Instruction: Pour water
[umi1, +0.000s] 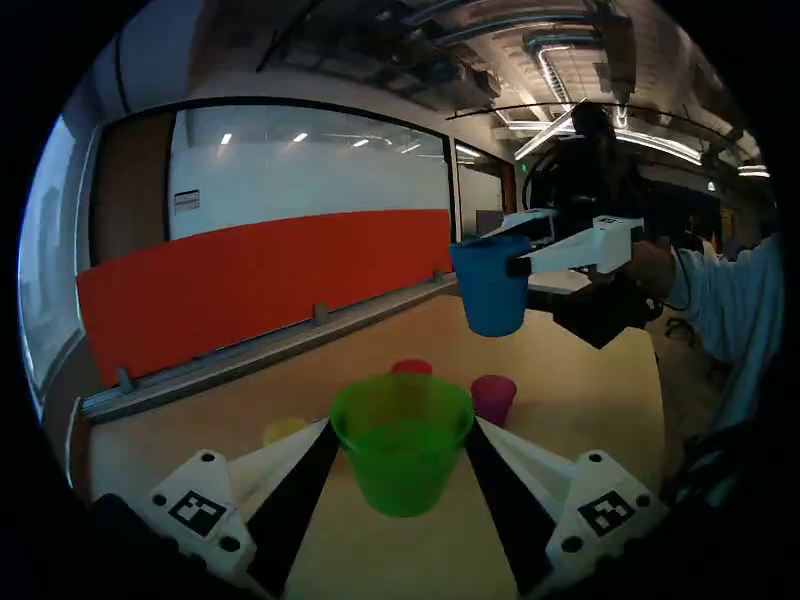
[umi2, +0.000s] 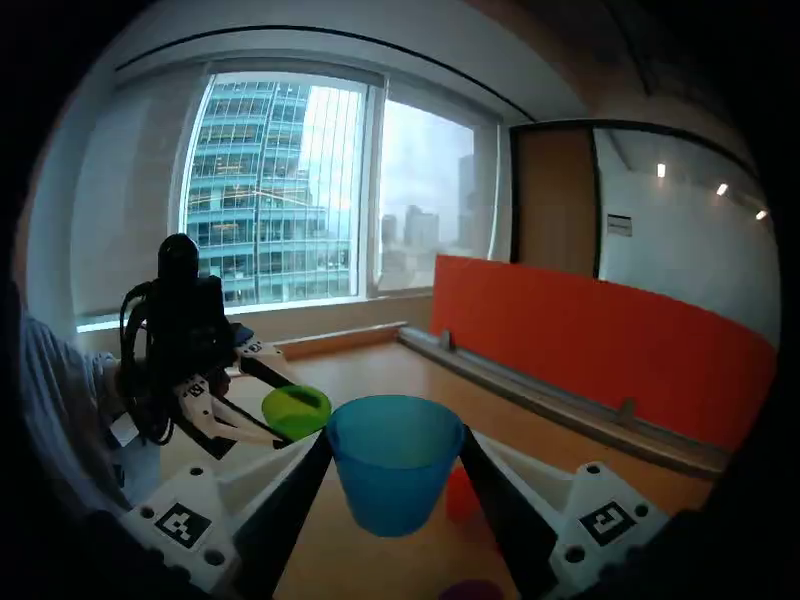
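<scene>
To pour well, the right tool (umi2: 395, 440), closed on the blue cup (umi2: 392, 480), would have needed to bring that cup's lip over the green cup (umi1: 402, 470) and tip it slowly, while the left tool (umi1: 402, 430), clamped on the green cup, held it level. Both cups sat upright in their tools above the table (umi1: 570, 400), the blue one well apart from the green, to its right, not yet over its mouth.

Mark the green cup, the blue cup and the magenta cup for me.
green cup (umi1: 402, 468), left gripper view, middle of its front wall.
blue cup (umi2: 393, 480), right gripper view, middle of its front wall.
magenta cup (umi1: 493, 400), left gripper view, its side wall.
</scene>
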